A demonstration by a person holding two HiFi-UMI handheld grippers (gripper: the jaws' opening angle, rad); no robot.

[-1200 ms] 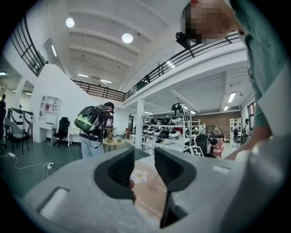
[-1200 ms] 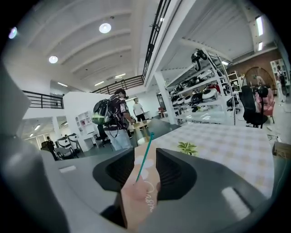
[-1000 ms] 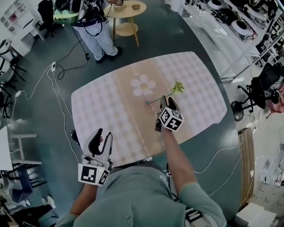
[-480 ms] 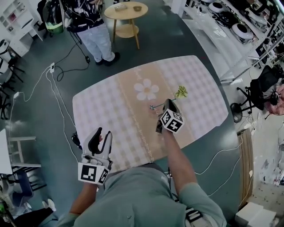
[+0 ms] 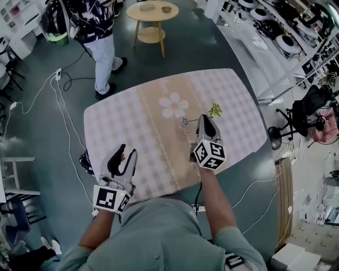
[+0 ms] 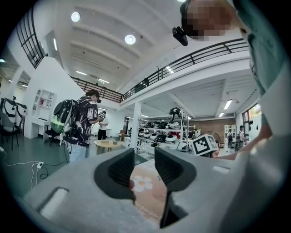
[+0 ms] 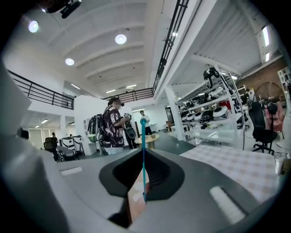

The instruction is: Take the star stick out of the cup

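A thin blue star stick [image 7: 143,150] stands upright between the jaws of my right gripper [image 7: 143,179], which is shut on it. From the head view the stick's small star end [image 5: 185,121] pokes out left of the right gripper [image 5: 205,122], over the middle of the checked table [image 5: 122,122]. A green leaf-like piece [image 5: 214,110] shows just beyond that gripper. I cannot make out the cup; the gripper covers that spot. My left gripper [image 5: 124,157] hangs open at the table's near left edge, with nothing between its pads [image 6: 122,169].
A flower print [image 5: 175,105] marks the cloth's tan centre strip. A person [image 5: 100,42] stands beyond the far left corner, near a round wooden side table [image 5: 151,13]. Cables lie on the floor at left. An office chair [image 5: 310,106] and shelves stand to the right.
My right gripper has drawn back toward me a little, with the stick's star end following it. The person in the background has stepped to the left. The left gripper has barely moved.
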